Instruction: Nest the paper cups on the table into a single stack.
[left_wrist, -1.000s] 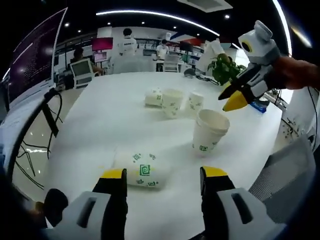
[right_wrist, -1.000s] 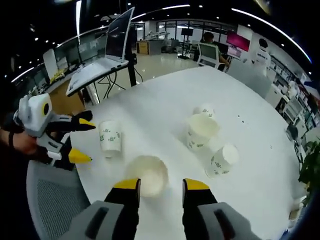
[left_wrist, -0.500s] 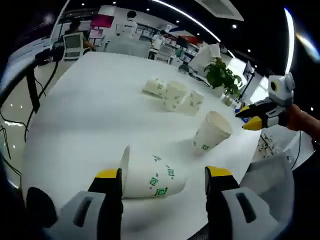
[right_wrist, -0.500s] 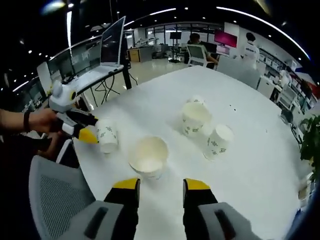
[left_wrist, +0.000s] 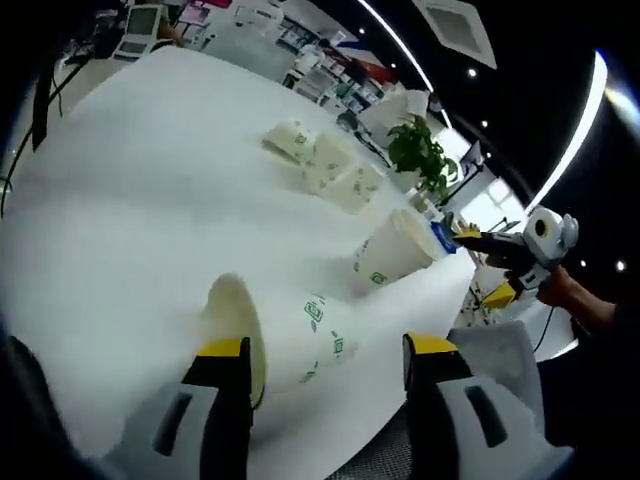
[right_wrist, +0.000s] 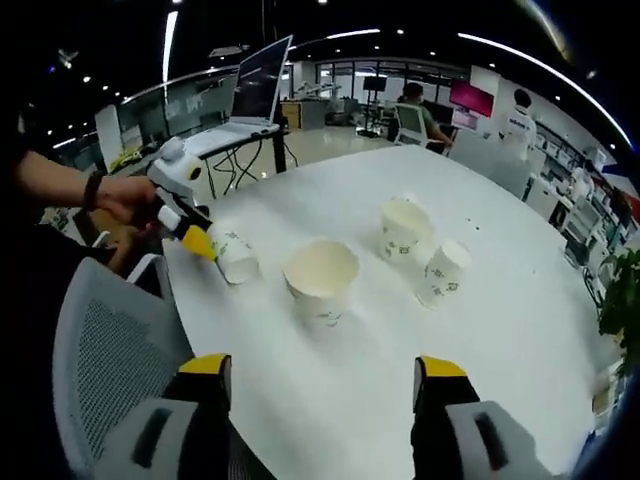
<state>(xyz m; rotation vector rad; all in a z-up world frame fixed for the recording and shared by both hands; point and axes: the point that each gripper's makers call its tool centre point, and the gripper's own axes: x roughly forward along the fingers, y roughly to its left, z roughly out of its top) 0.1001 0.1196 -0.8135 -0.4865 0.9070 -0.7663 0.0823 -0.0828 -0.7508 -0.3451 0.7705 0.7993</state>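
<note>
On the white table (left_wrist: 130, 190) a paper cup (left_wrist: 290, 340) with green print lies on its side, mouth to the left, between the jaws of my left gripper (left_wrist: 328, 352), which is open. The right gripper view has this cup (right_wrist: 237, 258) at the left gripper's yellow tips (right_wrist: 198, 240). An upright cup (right_wrist: 322, 280) stands ahead of my right gripper (right_wrist: 322, 368), open and empty. Further back are two more cups (right_wrist: 405, 228) (right_wrist: 443, 272). In the left gripper view the upright cup (left_wrist: 390, 255) stands beside the right gripper (left_wrist: 497, 265).
A grey mesh chair (right_wrist: 110, 340) sits at the table's near edge (right_wrist: 200, 330). On a stand beyond the table is a laptop (right_wrist: 255, 90). A potted plant (left_wrist: 420, 155) stands at the far side, near several cups (left_wrist: 325, 165). People sit in the background.
My right gripper's jaws have spread wider and it has drawn back from the upright cup. My left gripper has closed in on the lying cup, which now sits between its jaws.
</note>
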